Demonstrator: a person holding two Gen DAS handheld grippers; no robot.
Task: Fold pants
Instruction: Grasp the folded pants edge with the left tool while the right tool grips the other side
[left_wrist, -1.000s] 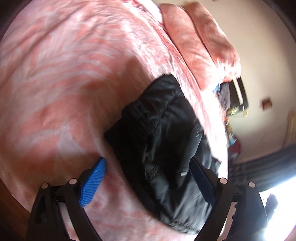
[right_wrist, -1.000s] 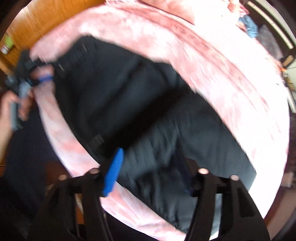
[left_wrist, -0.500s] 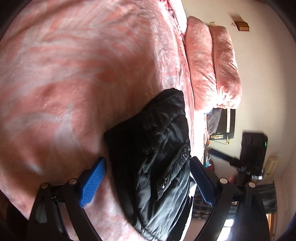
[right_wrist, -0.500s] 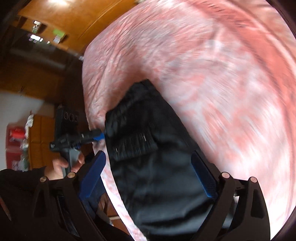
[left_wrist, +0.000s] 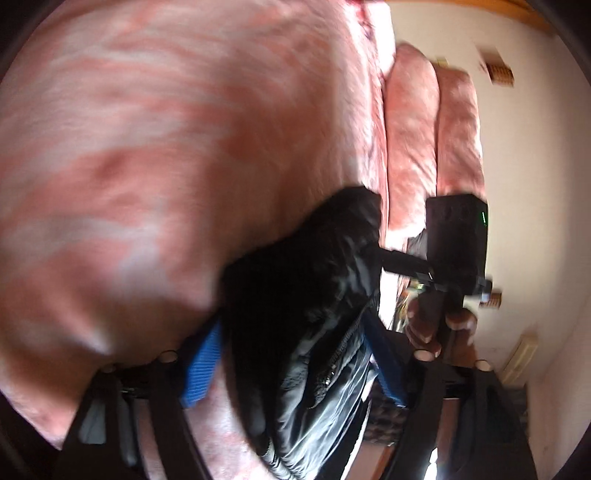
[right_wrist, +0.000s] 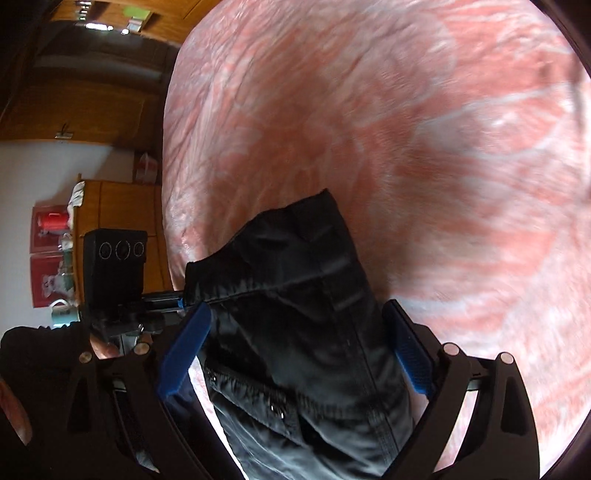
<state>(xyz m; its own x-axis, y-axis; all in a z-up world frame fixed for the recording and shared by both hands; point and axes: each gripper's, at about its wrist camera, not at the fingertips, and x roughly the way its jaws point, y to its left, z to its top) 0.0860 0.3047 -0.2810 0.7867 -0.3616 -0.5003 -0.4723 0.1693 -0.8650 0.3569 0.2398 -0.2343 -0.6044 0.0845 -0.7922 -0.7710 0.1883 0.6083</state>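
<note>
The black pants (left_wrist: 306, 306) lie folded in a bundle on the pink patterned bedspread (left_wrist: 166, 147), near its edge. In the left wrist view my left gripper (left_wrist: 295, 365) is open, its blue pads either side of the bundle. The right gripper's tip touches the pants' far edge there (left_wrist: 391, 258). In the right wrist view the pants (right_wrist: 295, 314) fill the gap of my open right gripper (right_wrist: 295, 358). The left gripper's tip (right_wrist: 177, 302) meets the pants' left corner; whether it pinches the cloth I cannot tell.
Two pink pillows (left_wrist: 436, 147) lie at the bed's far end beside a white wall. In the right wrist view a wooden cabinet (right_wrist: 118, 229) with mugs and red items stands left of the bed, and a hand (left_wrist: 436, 325) holds the other gripper.
The pants went from spread wide to a narrow folded bundle. Both grippers swung round to face each other across the bundle and moved close to its edges.
</note>
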